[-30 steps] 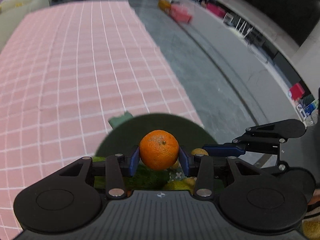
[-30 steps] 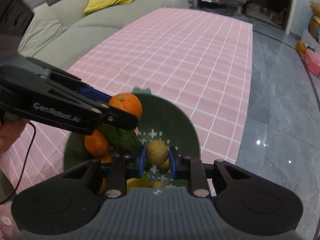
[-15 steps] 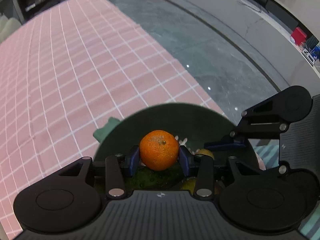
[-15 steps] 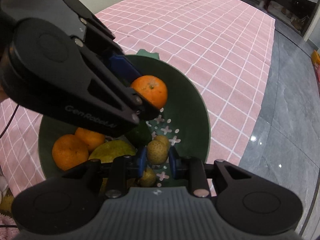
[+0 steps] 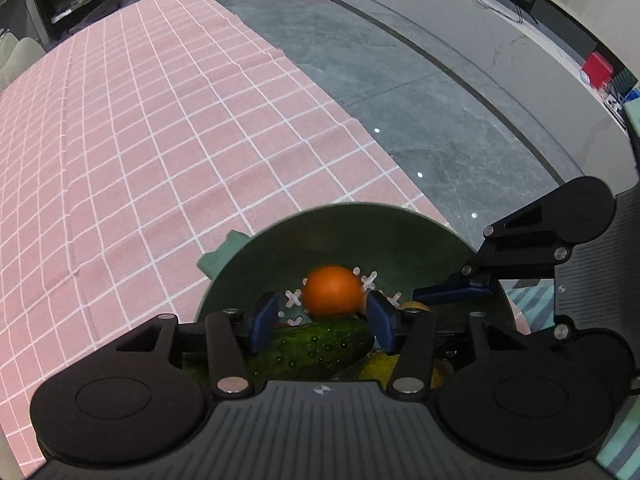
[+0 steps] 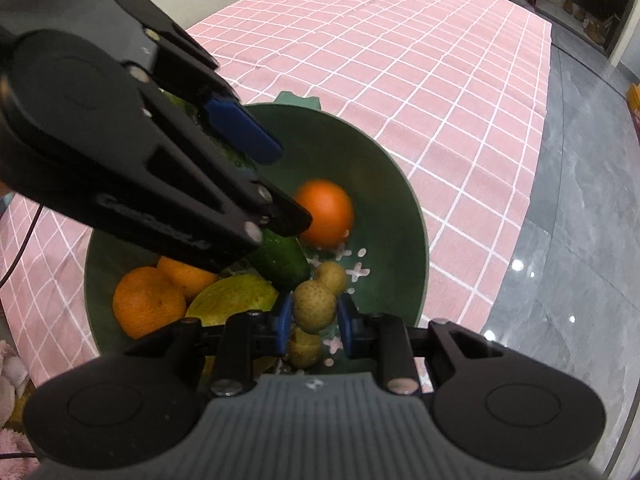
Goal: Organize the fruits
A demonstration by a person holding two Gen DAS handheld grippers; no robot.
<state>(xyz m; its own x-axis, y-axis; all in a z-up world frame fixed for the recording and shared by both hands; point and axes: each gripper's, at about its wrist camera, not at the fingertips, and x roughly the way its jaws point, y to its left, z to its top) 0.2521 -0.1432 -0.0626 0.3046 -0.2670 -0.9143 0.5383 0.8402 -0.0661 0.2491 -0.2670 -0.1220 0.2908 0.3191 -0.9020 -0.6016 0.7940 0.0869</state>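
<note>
Round, smooth, bright orange [image 5: 331,291] inside green bowl [image 5: 280,240]

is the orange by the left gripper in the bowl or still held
In the bowl. The orange sits blurred inside the green bowl, clear of the pads of the left gripper, whose jaws are opening.

Right gripper [image 6: 313,317] clamped on a small tan fruit [image 6: 314,306] above the green bowl [image 6: 404,216].
</note>
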